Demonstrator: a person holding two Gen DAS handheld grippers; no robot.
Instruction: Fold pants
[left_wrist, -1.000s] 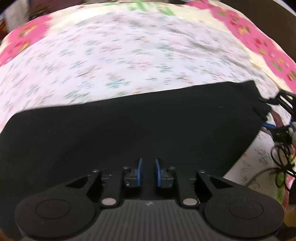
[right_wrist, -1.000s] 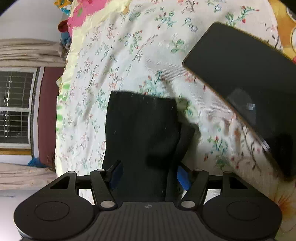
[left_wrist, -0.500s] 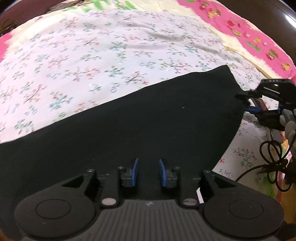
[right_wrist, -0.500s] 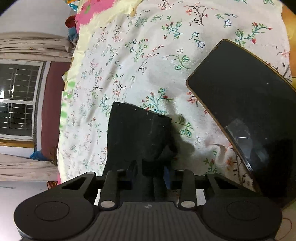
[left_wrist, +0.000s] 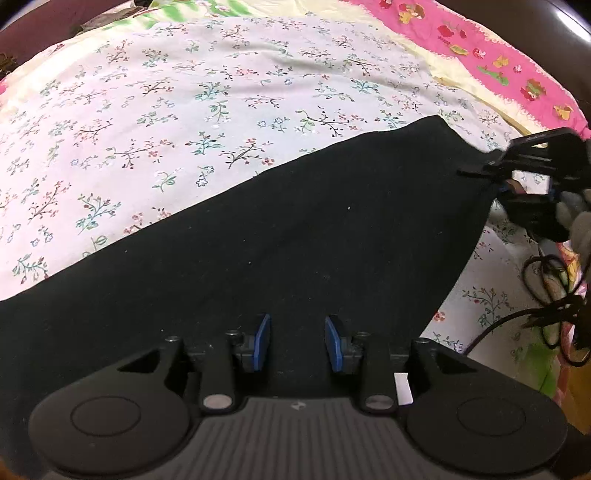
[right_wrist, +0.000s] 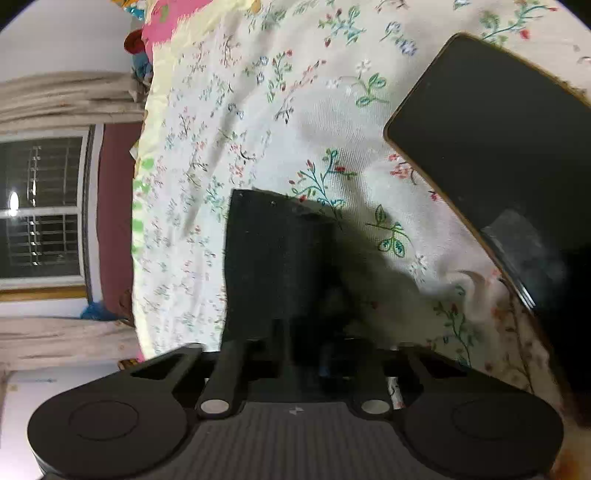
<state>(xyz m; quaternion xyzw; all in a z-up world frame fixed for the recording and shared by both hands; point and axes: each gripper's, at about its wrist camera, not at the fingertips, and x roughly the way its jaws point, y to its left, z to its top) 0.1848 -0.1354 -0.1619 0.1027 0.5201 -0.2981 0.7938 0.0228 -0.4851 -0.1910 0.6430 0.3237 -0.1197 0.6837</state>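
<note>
Over the last second the right gripper (right_wrist: 303, 354) has closed its fingers onto the end of the black pants (left_wrist: 295, 229), which lie flat on the flowered bed sheet (left_wrist: 184, 110). Meanwhile the left gripper (left_wrist: 297, 341), hovering over the cloth, is opening with nothing pinched. That end looks ready to lift for a fold.

No legible text or labels.
</note>
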